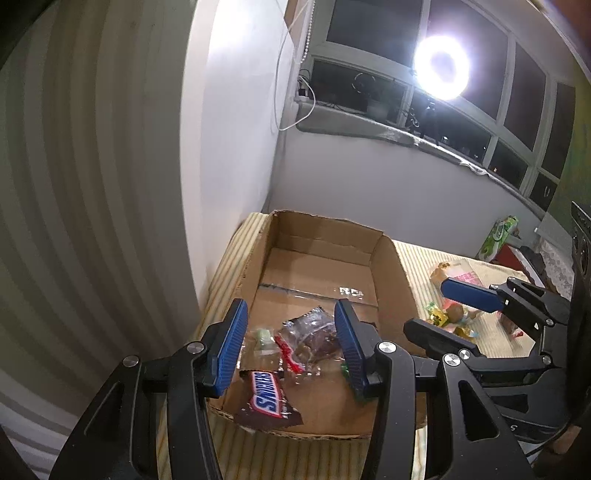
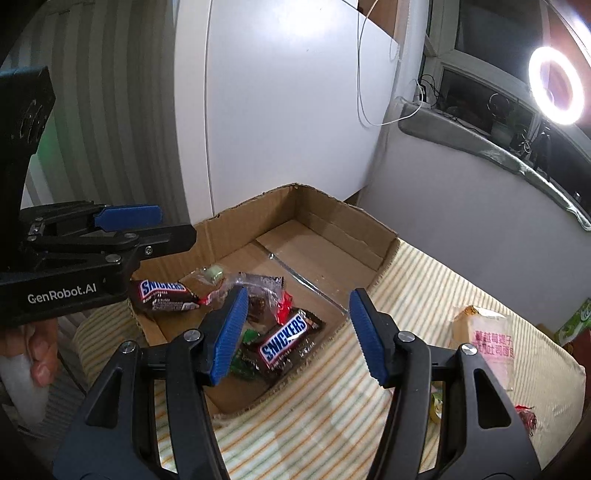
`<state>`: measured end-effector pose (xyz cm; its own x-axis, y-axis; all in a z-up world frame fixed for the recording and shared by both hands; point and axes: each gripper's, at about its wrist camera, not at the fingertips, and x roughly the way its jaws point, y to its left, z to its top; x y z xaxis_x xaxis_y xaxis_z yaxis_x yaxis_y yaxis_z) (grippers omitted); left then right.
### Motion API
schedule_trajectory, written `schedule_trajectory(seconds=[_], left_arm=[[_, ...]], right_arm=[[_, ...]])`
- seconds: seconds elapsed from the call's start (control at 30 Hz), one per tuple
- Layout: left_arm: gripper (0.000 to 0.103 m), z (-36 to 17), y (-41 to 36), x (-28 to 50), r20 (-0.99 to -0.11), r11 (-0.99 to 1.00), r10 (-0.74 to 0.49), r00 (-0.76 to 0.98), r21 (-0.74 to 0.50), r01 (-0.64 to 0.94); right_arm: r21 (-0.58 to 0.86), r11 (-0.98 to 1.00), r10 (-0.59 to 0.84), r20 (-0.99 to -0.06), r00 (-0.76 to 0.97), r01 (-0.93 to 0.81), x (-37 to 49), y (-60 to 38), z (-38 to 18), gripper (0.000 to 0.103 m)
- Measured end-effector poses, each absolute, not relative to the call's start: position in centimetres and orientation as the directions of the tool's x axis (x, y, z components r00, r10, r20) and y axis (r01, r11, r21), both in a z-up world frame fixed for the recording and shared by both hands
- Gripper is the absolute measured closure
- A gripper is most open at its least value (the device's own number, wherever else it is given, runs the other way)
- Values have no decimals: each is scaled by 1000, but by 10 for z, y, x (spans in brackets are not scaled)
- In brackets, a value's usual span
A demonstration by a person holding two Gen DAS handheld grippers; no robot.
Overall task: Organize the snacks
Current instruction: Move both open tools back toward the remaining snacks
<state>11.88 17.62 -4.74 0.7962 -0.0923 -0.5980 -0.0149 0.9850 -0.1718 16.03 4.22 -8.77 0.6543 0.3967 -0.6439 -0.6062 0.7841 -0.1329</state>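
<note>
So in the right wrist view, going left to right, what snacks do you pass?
Snickers bar at the box's left edge → clear-wrapped brown snack → second Snickers bar → pale bread packet with pink print.

Ring light [image 1: 442, 67] glaring before dark windows [image 1: 373, 26]; white panel [image 2: 280, 110], striped wall [image 1: 92, 184], possibly wallpaper.

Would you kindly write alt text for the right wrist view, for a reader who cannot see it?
The right gripper hangs open and empty over the near corner of a shallow cardboard box holding two Snickers bars and clear-wrapped snacks. The left gripper reaches in from the left; a packaged bread lies on the striped cloth.
</note>
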Motion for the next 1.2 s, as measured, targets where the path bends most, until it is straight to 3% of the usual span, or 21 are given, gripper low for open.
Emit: schedule_trajectory(seconds=[0.3,0.67,0.87,1.2], left_arm=[[55,-33,121,116,-602,988,-143,786,-136,76],[55,-50,7,134,-649,964,-256,716,-111,243],[55,-81,-27,144,-708,959,-256,659,-103,263],[55,-102,-5,144,-740,969,-235,631,-132,207]], right_arm=[[-101,868,324,-628,708,-487,157,-41,-86,43],[-51,970,138,-692,708,-239,153,-196,-112,43],[-24,946,209,-717,664,-324,154,-188,-126,43],[-84,875,257,-755,603,-478,189,-124,-146,43]])
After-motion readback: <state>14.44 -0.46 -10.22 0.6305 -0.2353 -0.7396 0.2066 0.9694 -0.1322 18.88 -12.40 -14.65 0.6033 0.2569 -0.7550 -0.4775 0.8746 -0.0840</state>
